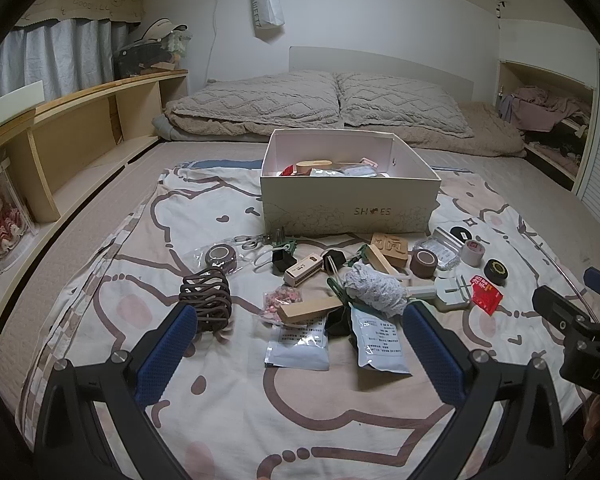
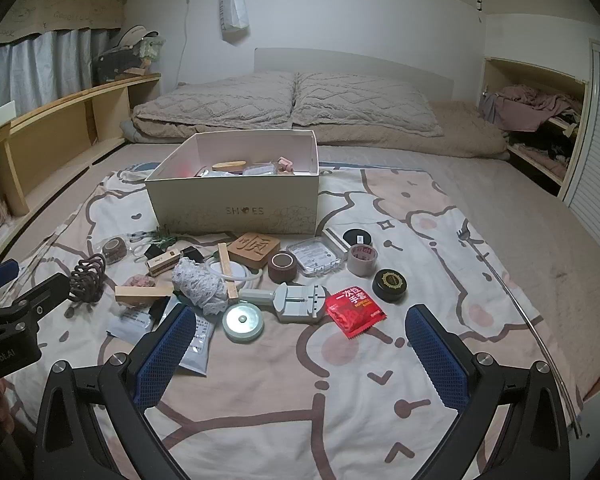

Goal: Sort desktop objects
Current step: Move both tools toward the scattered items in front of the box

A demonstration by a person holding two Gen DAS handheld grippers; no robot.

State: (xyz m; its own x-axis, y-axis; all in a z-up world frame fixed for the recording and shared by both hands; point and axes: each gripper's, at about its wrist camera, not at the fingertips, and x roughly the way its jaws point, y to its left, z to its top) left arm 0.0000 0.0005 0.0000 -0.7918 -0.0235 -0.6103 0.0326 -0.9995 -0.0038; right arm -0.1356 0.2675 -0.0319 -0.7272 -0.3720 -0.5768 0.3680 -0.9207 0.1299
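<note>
Shoe box (image 1: 350, 204) holds wooden piece (image 1: 314, 166), packets.

White shoebox (image 2: 236, 208), red packet (image 2: 354, 311), cartoon-printed pink-and-brown sheet (image 2: 300, 400).

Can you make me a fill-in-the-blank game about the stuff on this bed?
1. The word printed on the white box is ____.
2. The square packet in front of the right gripper is coloured ____.
3. Both the left gripper and the right one have their jaws ____.

Missing words: SHOES; red; open
</note>
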